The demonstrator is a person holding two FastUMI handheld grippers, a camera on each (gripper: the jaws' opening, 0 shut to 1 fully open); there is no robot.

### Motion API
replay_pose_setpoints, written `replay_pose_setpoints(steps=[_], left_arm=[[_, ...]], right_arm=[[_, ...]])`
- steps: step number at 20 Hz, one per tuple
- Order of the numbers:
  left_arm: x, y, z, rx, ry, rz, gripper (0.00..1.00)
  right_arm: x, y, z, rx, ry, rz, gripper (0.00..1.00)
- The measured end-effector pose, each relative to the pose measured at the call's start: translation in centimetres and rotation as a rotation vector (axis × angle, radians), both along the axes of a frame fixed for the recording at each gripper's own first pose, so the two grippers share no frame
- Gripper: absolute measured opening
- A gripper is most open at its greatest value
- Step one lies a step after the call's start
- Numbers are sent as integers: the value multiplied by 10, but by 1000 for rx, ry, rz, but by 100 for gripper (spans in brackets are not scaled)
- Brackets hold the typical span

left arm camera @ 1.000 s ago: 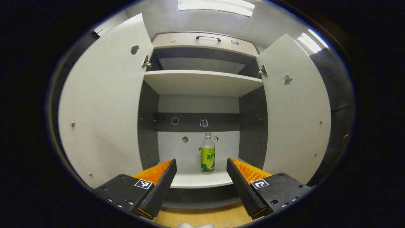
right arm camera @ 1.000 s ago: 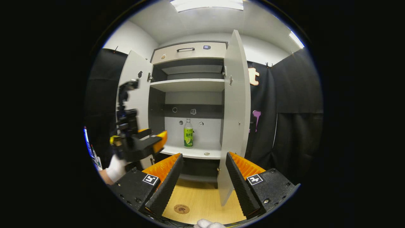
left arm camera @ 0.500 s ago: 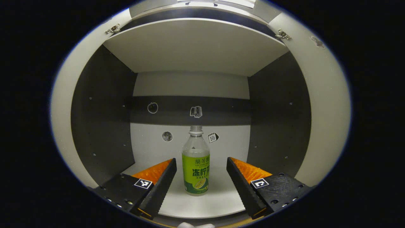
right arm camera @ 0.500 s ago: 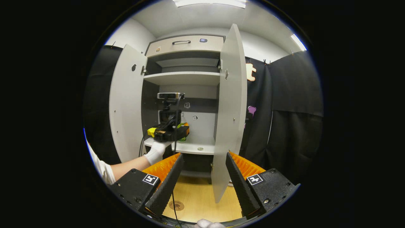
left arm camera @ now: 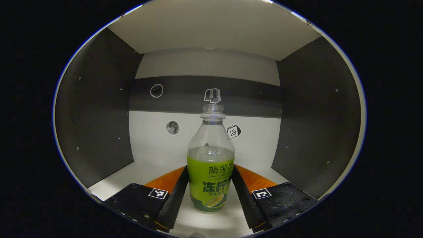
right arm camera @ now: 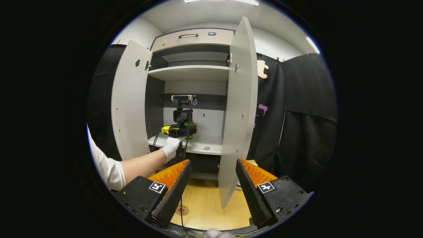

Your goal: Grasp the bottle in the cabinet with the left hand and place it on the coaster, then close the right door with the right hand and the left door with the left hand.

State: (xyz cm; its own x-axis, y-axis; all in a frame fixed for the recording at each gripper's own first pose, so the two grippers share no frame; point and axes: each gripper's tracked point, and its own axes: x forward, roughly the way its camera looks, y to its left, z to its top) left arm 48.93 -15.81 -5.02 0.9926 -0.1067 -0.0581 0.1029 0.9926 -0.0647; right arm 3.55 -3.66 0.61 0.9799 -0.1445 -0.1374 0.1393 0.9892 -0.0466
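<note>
Right now the left gripper (left arm camera: 210, 195) is deep inside the cabinet (right arm camera: 195, 71), and its two fingers press on both sides of the green-label bottle (left arm camera: 210, 165). That bottle stands upright on the white shelf (left arm camera: 155, 158), with plenty of room between it and the dark side walls. Out front, the right gripper (right arm camera: 211, 185) hangs with its fingers wide apart, holding nothing. Both doors are open. Just ahead of it is the right door (right arm camera: 239, 109), edge on. The coaster (right arm camera: 181, 209) lies on the wooden floor below.
</note>
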Motion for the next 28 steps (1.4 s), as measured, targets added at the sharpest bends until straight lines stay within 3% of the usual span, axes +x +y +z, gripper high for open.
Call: replay_pose_setpoints(steps=[5,6,7,12,14,15,20,24,28], left_arm=[[-55,5,27,19,-58,-44,76],[-73,7,35,21,-78,-55,80],[-92,9,41,22,-94,-68,75],[-208,27,45,27,-99,-105,75],[-248,36,35,27,-86,-105,71],[-266,41,27,29,-77,-99,75],[-339,54,-28,-3,-34,-94,75],[-371,39,-79,-5,-19,-127,79],[-389,16,-124,7,-50,-175,75]], right_arm=[[-5,-3,0,13,-19,9,83],[-6,-3,1,15,-27,15,83],[-6,-2,2,19,-35,24,83],[-3,6,-5,48,-41,81,83],[-3,6,-6,39,-41,102,83],[-4,3,-6,28,-46,101,83],[-18,-9,-5,33,-65,80,83],[-33,-16,-8,21,-56,56,83],[-46,-26,-9,-12,-42,21,83]])
